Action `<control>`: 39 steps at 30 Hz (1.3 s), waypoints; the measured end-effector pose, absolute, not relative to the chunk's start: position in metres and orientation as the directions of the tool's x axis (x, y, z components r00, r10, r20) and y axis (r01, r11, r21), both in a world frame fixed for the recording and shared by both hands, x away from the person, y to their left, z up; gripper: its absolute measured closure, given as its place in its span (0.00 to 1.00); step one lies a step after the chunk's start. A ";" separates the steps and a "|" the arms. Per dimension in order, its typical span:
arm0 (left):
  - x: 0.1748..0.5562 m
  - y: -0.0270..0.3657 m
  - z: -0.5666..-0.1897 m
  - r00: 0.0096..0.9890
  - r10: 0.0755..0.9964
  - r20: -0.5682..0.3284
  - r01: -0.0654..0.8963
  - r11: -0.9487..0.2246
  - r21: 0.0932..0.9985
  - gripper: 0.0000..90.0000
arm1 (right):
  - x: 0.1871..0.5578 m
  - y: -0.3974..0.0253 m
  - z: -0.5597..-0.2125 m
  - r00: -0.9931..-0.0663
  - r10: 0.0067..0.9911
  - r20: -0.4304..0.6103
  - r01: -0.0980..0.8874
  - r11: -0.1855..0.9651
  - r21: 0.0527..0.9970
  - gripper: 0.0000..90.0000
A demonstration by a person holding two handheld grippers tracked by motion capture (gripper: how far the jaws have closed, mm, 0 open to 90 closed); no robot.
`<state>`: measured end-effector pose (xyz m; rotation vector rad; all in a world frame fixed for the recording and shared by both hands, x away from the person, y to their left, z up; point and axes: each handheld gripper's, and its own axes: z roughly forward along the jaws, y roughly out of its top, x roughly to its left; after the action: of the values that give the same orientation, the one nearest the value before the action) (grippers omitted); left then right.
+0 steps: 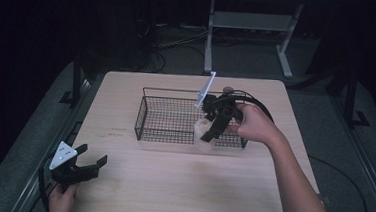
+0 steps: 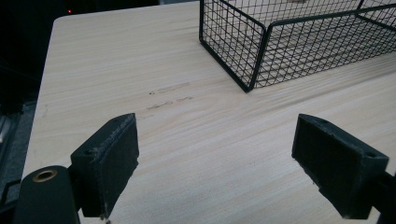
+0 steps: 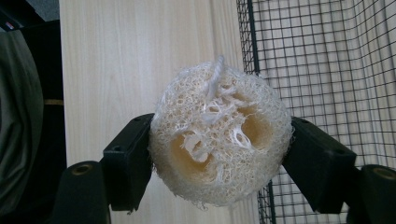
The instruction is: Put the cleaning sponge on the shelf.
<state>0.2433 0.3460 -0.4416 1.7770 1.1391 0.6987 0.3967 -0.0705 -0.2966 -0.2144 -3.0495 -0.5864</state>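
Note:
A pale, round loofah sponge [image 3: 220,116] with a short white string on top is clamped between the jaws of my right gripper [image 3: 219,144]. In the high view that right gripper [image 1: 208,133] holds the loofah [image 1: 203,139] over the front wall of a black wire basket [image 1: 167,119], near its right end. The basket's mesh [image 3: 327,70] lies just right of the sponge in the right gripper view. My left gripper [image 1: 93,154] rests low at the table's front left corner, jaws wide apart with nothing between them [image 2: 215,126]. It faces the basket's near corner [image 2: 254,56].
The basket stands mid-table on a light wooden table [image 1: 180,185]. Faint pencil-like marks [image 2: 168,95] lie on the wood left of the basket. A table frame with white legs [image 1: 285,52] stands on the dark floor behind. Cables [image 1: 165,44] trail there too.

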 end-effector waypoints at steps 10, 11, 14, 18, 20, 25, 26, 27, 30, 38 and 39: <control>0.243 0.347 -0.441 0.418 0.908 -0.003 0.408 -0.185 0.894 0.15 | 0.416 -0.069 -0.292 -0.985 0.160 0.071 0.175 0.911 0.374 0.31; 0.243 0.347 -0.441 0.418 0.909 -0.003 0.407 -0.184 0.895 0.15 | 0.420 -0.069 -0.293 -0.982 0.171 0.078 0.187 0.910 0.370 0.31; 0.244 0.347 -0.441 0.418 0.908 -0.003 0.408 -0.185 0.894 0.15 | 0.423 -0.069 -0.296 -0.981 0.177 0.077 0.193 0.911 0.365 0.31; 0.244 0.347 -0.441 0.420 0.908 -0.003 0.407 -0.185 0.895 0.15 | 0.432 -0.069 -0.297 -0.979 0.186 0.078 0.202 0.909 0.365 0.31; 0.244 0.347 -0.441 0.420 0.907 -0.002 0.406 -0.186 0.895 0.15 | 0.433 -0.069 -0.297 -0.979 0.190 0.075 0.204 0.909 0.364 0.31; 0.244 0.347 -0.441 0.421 0.907 -0.003 0.405 -0.186 0.895 0.15 | 0.445 -0.069 -0.296 -0.974 0.210 0.082 0.226 0.902 0.368 0.31; 0.244 0.347 -0.441 0.421 0.907 -0.003 0.405 -0.186 0.895 0.15 | 0.445 -0.069 -0.296 -0.974 0.210 0.082 0.226 0.902 0.368 0.31; 0.244 0.347 -0.441 0.421 0.907 -0.003 0.405 -0.185 0.895 0.15 | 0.446 -0.070 -0.296 -0.972 0.220 0.081 0.234 0.901 0.366 0.31; 0.244 0.347 -0.441 0.421 0.907 -0.005 0.406 -0.184 0.895 0.15 | 0.452 -0.073 -0.298 -0.969 0.234 0.076 0.245 0.903 0.351 0.31; 0.244 0.347 -0.441 0.423 0.906 -0.004 0.405 -0.186 0.895 0.16 | 0.462 -0.073 -0.301 -0.965 0.254 0.069 0.262 0.899 0.351 0.31; 0.244 0.347 -0.441 0.424 0.906 -0.003 0.406 -0.187 0.895 0.16 | 0.463 -0.072 -0.301 -0.963 0.258 0.071 0.266 0.897 0.352 0.31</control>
<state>0.2439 0.3467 -0.4412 1.7776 1.1334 0.6974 0.4628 -0.0723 -0.3014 -0.4202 -3.0383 -0.5678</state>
